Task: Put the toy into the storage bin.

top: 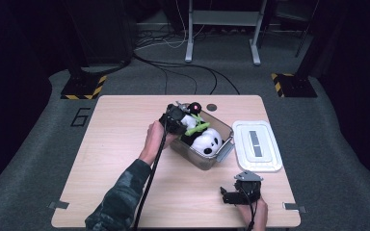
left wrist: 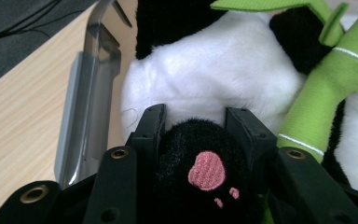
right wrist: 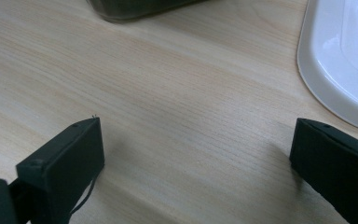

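Observation:
A black-and-white plush panda (top: 207, 142) with a green bamboo stalk (top: 196, 128) lies in a clear plastic bin (top: 225, 147) at the middle of the table. My left gripper (top: 176, 115) reaches into the bin's left end. In the left gripper view its jaws (left wrist: 195, 116) squeeze the panda's black paw (left wrist: 205, 158), which bears a pink pad, with the bamboo stalk (left wrist: 326, 88) to the right. My right gripper (top: 231, 196) rests near the table's front edge; in the right gripper view it (right wrist: 196, 140) stands open over bare wood.
The bin's white lid (top: 256, 144) lies flat on the table to the right of the bin; its edge (right wrist: 340, 56) is in the right gripper view. The bin's grey wall (left wrist: 86, 107) rises left of the held paw. The wooden table (top: 120, 159) extends to the left.

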The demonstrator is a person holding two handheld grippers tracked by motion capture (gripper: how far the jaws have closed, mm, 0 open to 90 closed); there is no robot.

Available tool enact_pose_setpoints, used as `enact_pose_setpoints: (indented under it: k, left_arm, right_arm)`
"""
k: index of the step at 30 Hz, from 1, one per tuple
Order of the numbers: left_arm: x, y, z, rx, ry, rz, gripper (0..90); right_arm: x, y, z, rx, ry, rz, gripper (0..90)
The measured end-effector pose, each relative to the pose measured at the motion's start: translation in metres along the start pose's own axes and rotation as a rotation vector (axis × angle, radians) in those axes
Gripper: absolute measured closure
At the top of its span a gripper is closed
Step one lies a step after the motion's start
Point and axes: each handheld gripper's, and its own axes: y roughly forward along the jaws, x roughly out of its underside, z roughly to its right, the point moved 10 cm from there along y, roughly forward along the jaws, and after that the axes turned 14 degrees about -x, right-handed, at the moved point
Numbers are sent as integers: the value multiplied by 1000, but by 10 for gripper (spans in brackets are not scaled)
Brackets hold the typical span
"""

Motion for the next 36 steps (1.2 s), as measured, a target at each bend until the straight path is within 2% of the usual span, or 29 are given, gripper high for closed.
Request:
enact_pose_setpoints:
  k: [2, 3, 5, 7, 9, 10, 11, 12, 15, 16, 17, 18, 19, 21, 23, 24, 27, 31, 36]
  left_arm:
    - [0, -2, -3, 16, -12, 3, 573]
    - [-2, -4, -5, 16, -19, 8, 555]
    - [-4, -10, -8, 43, -48, 20, 503]
    - [-11, -19, -10, 84, -84, 59, 442]
    - [-21, -27, -11, 77, -101, 114, 417]
    - [-21, -27, -11, 77, -101, 114, 418]
    - [-26, -30, -9, 89, -96, 121, 418]
    - [-35, -30, -5, 83, -77, 128, 409]
    - [-43, -18, 3, 91, -56, 88, 450]
    - [-43, -18, 3, 91, -56, 88, 476]
    - [-42, -7, 8, 86, -27, 45, 494]
    - [-40, -2, 9, 78, -14, 24, 520]
    - [-38, 2, 10, 82, -9, 4, 544]
    - [-36, 6, 10, 82, -24, -4, 587]
    - [-34, 9, 12, 65, 2, -29, 621]
    - [-33, 11, 12, 63, 1, -41, 634]
    - [-28, 19, 14, 55, 15, -84, 661]
    - [-22, 28, 16, 57, 14, -131, 676]
    - [-19, 33, 18, 36, 55, -160, 687]
  right_arm:
    - [0, 0, 0, -1, -1, 0, 20]
    - [0, 0, 0, 2, -4, 0, 20]
    - [0, 0, 0, 1, -3, 0, 21]
    - [0, 0, 0, 0, -2, -2, 21]
    - [0, 0, 0, -2, -1, 1, 21]
    - [0, 0, 0, -2, -1, 1, 21]
    - [0, 0, 0, -1, -1, 1, 20]
    - [0, 0, 0, 0, 0, 2, 21]
    - [0, 0, 0, -2, 1, 1, 20]
    - [0, 0, 0, -2, 0, 1, 21]
    - [0, 0, 0, -2, 3, 1, 21]
    - [0, 0, 0, 0, -1, 0, 21]
    - [0, 0, 0, -3, 0, 1, 23]
    - [0, 0, 0, 1, -2, 1, 25]
    - [0, 0, 0, 1, -5, 1, 25]
    - [0, 0, 0, 1, -5, 1, 26]
    - [0, 0, 0, 2, -6, 3, 27]
    - [-1, 0, 0, -2, -7, 4, 27]
    - [-1, 0, 0, -3, -9, 4, 27]
